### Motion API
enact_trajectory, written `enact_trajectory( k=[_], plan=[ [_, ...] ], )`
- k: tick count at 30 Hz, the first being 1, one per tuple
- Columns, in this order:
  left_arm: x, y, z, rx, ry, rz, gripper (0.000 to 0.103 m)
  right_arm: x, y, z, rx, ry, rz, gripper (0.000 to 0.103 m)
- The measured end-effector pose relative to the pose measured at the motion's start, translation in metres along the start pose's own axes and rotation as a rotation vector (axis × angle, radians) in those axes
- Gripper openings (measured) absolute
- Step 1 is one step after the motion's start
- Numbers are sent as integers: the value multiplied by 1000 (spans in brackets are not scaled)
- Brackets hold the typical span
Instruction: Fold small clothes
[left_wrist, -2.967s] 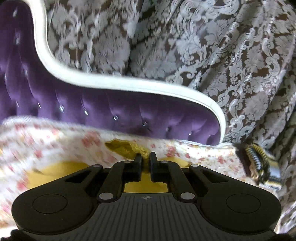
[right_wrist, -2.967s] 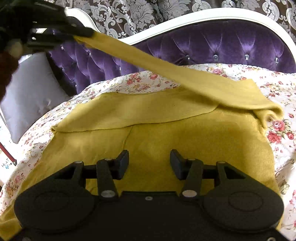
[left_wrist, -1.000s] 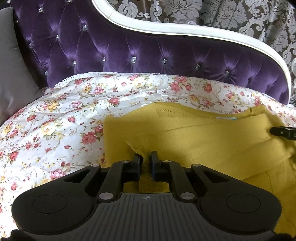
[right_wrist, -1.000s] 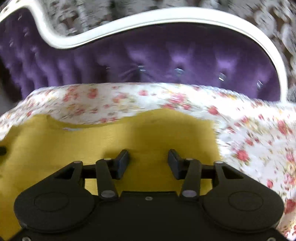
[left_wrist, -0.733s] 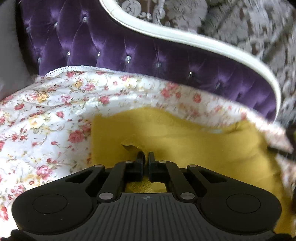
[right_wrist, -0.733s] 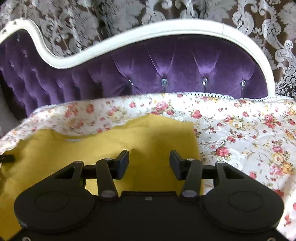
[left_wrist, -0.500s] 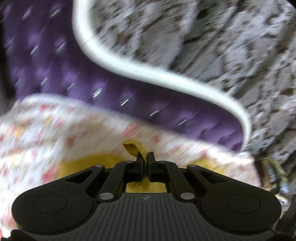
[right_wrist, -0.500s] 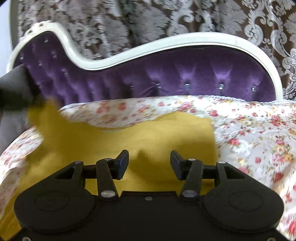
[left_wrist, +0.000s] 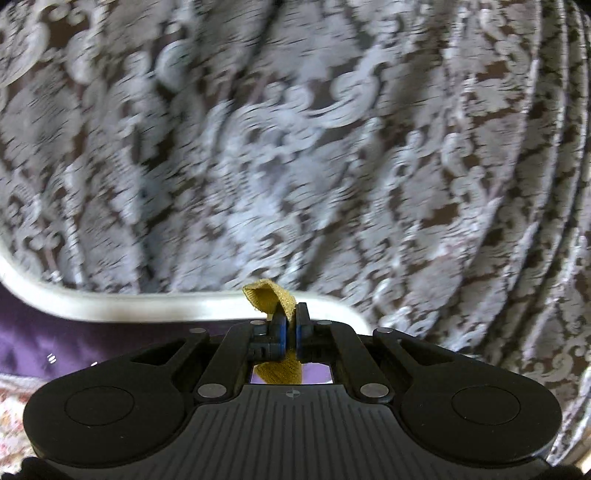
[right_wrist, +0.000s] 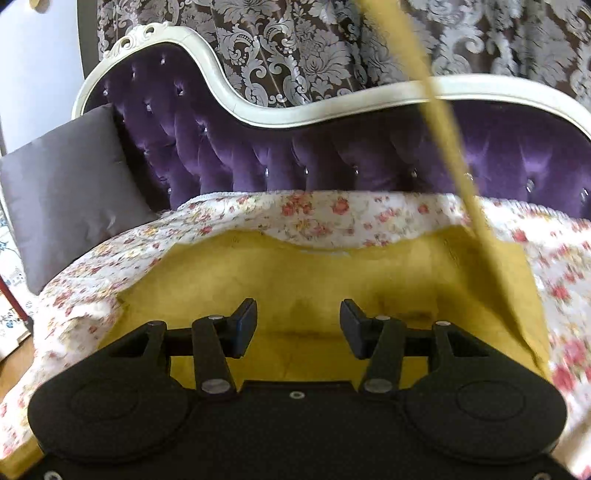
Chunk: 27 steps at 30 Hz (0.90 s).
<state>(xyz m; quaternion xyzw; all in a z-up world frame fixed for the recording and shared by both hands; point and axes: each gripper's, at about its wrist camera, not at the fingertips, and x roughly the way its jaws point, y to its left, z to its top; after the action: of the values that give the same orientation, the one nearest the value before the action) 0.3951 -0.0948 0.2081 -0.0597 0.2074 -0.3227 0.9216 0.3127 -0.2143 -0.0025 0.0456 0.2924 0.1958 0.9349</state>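
Observation:
A mustard-yellow knit garment (right_wrist: 314, 280) lies on the floral bedspread (right_wrist: 314, 214). My right gripper (right_wrist: 297, 325) is open and empty, low over the garment's near middle. A stretched yellow strip of the garment (right_wrist: 454, 155) rises from its right side up out of the right wrist view. My left gripper (left_wrist: 290, 325) is shut on a corner of that yellow cloth (left_wrist: 271, 295), held high and tilted up toward the curtain. The rest of the garment is hidden in the left wrist view.
A purple tufted headboard with a white frame (right_wrist: 369, 96) stands behind the bed. A grey pillow (right_wrist: 70, 184) leans at the left. A patterned brown and silver curtain (left_wrist: 295, 147) hangs behind the headboard.
My left gripper has lifted the yellow corner up off the bed and tilted toward the curtain. My right gripper has stayed open and pulled back over the garment's middle.

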Motion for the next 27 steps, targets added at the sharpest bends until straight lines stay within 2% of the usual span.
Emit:
enact_trajectory(
  k=[4, 7, 10, 13, 14, 17, 20, 27],
  plan=[
    [4, -15, 4, 13, -8, -30, 4, 29, 4, 8, -20, 22, 0, 58],
    [3, -19, 5, 14, -8, -34, 4, 53, -10, 5, 3, 75, -32, 58],
    [4, -19, 5, 10, -11, -33, 4, 55, -42, 3, 77, 80, -199, 55],
    [4, -17, 6, 7, -12, -34, 4, 29, -64, 2, 111, 9, -414, 59],
    [6, -17, 5, 7, -11, -31, 4, 21, -65, 0, 108, -10, -448, 59],
    [8, -14, 1, 9, -2, -27, 4, 0, -56, -4, 84, -45, -421, 59],
    [6, -8, -6, 14, 13, -20, 4, -7, -35, -5, 45, -61, -342, 58],
    [-18, 37, -32, 2, 50, 44, 4, -23, -9, -14, 38, -32, -198, 58]
  ],
)
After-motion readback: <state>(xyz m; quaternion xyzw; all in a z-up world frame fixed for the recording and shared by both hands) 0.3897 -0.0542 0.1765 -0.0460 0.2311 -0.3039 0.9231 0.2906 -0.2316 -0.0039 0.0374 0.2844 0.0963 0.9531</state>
